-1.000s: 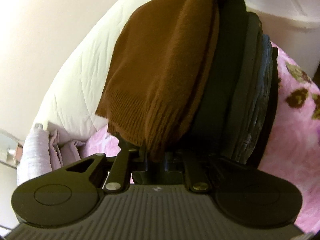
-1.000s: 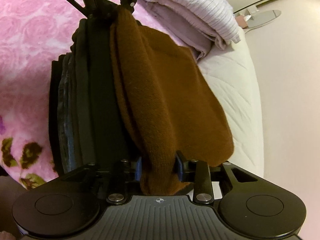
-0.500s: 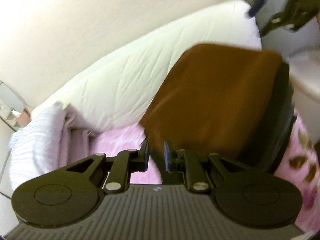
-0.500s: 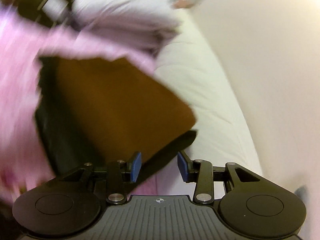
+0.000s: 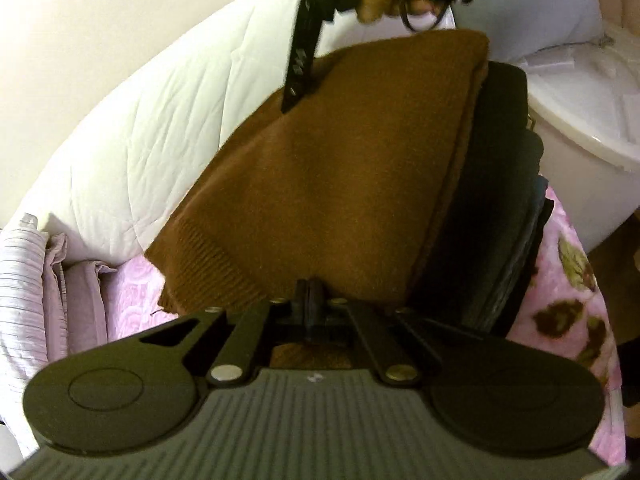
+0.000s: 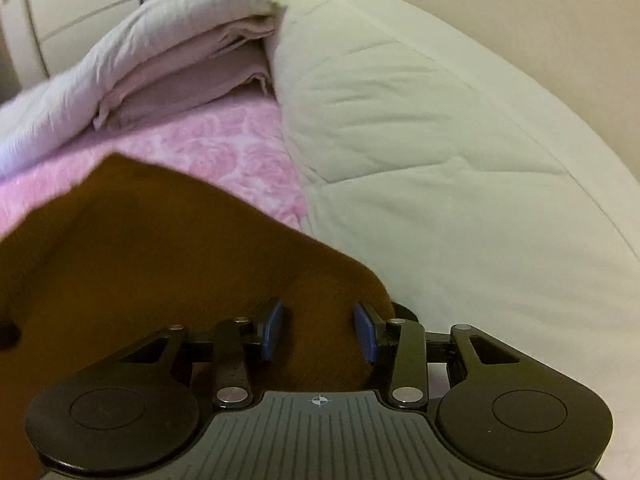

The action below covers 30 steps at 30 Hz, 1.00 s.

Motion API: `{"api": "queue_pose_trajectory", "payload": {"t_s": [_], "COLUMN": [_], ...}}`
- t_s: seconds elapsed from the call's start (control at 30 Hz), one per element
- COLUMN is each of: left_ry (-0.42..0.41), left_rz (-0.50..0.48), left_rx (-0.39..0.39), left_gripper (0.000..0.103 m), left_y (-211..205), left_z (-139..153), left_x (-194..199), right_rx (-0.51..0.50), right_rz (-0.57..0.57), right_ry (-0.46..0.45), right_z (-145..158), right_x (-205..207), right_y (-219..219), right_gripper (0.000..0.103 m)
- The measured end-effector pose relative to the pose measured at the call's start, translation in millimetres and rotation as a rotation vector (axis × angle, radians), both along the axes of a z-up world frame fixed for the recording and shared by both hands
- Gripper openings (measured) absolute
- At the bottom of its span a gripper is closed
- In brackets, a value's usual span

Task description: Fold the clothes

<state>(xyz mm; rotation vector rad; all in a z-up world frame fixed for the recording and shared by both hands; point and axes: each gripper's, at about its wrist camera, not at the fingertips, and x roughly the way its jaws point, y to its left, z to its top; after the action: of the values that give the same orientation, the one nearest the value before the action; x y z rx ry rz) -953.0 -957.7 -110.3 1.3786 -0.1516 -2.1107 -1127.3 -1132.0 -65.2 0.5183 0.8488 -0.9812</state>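
A folded brown knit sweater [image 5: 340,184] lies on top of a stack of dark folded clothes [image 5: 496,208] on the pink floral bedspread [image 5: 568,288]. My left gripper [image 5: 309,300] is shut, its jaws together and empty at the sweater's near edge. In the right wrist view the sweater [image 6: 160,264] fills the lower left. My right gripper [image 6: 320,332] is open, its blue pads on either side of the sweater's corner, just above it. A hand with the right gripper's body shows above the sweater in the left wrist view.
A white quilted duvet [image 6: 440,160] runs along the wall side of the bed. Folded lilac striped bedding [image 6: 140,52] lies at the bed's far end. A white plastic bin [image 5: 580,128] stands beside the bed near the dark stack.
Both grippers let go of the sweater, which dropped flat onto the dark stack. My left gripper closed empty; my right gripper opened and drew back over the sweater's corner.
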Motion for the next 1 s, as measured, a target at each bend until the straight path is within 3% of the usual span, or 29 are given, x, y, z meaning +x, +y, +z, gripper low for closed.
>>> {"api": "queue_pose_trajectory", "payload": {"t_s": [0.13, 0.23, 0.3, 0.37, 0.5, 0.6, 0.77, 0.87, 1.0], "left_ry": [0.155, 0.234, 0.256, 0.267, 0.240, 0.268, 0.361, 0.353, 0.313], "left_rz": [0.095, 0.245, 0.314, 0.365, 0.367, 0.391, 0.391, 0.374, 0.390], "left_rx": [0.027, 0.042, 0.067, 0.113, 0.166, 0.168, 0.181, 0.236, 0.212], "left_gripper": [0.013, 0.014, 0.013, 0.013, 0.014, 0.014, 0.014, 0.017, 0.017], "left_y": [-26.1, -66.9, -95.0, -122.0, -148.4, -144.7, -86.0, -47.2, -26.5], "left_z": [27.8, 35.4, 28.8, 16.7, -4.9, 7.6, 58.7, 49.6, 26.5], "left_x": [22.6, 36.0, 39.1, 41.2, 38.3, 48.5, 77.7, 81.6, 78.3], "right_rx": [-0.074, -0.139, -0.172, -0.142, -0.109, -0.105, -0.110, -0.073, -0.037], "right_rz": [0.022, 0.000, -0.020, -0.014, 0.018, -0.012, -0.014, -0.012, -0.029], "right_ry": [-0.011, -0.055, -0.090, -0.090, -0.040, -0.060, -0.140, -0.139, -0.140], "right_z": [31.9, 47.5, 51.0, 40.7, 13.7, 33.4, 59.0, 49.9, 37.5], "right_x": [0.5, -3.3, -4.1, -0.6, 8.4, 3.7, 3.6, 5.7, 6.6], "right_y": [17.1, 53.5, 79.0, 101.0, 125.1, 133.4, 180.1, 196.0, 201.0], "right_gripper": [0.039, 0.039, 0.039, 0.039, 0.040, 0.040, 0.040, 0.040, 0.040]}}
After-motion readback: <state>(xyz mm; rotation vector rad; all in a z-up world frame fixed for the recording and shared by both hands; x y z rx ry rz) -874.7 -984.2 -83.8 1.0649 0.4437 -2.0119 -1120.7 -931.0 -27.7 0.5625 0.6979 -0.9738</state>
